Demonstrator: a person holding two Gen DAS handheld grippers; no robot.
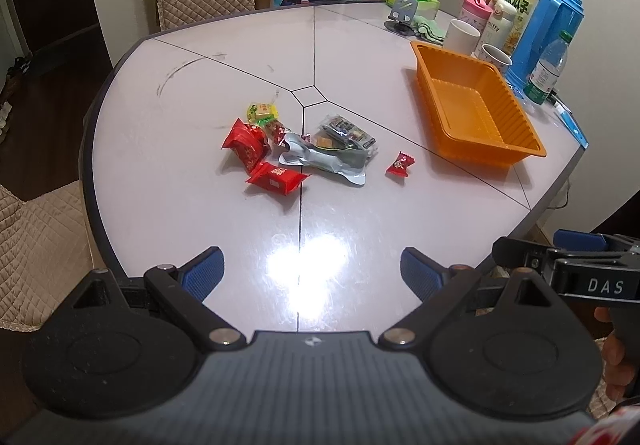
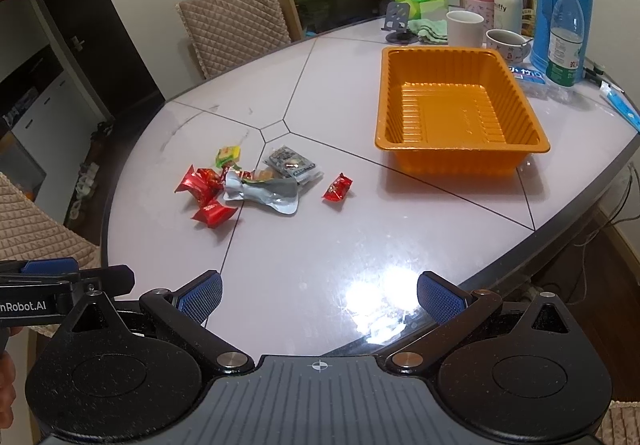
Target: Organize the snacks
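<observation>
Nothing sorted yet: tray empty, snacks loose on the counter

The orange tray [image 2: 460, 149] sits empty toward the right side of the counter [image 2: 320, 265]. All the snacks lie in a loose heap near the centre: red packets [image 2: 202, 183], a yellow-green sweet [image 2: 229, 156], a silver pouch [image 2: 264, 195] and a clear packet [image 2: 291, 163], with one red candy [image 2: 338, 188] apart, between the heap and the tray. The left gripper [image 1: 312, 277] and right gripper [image 2: 319, 299] both hover at the near edge, jaws spread wide, holding nothing. By my reading every piece is left to move
</observation>
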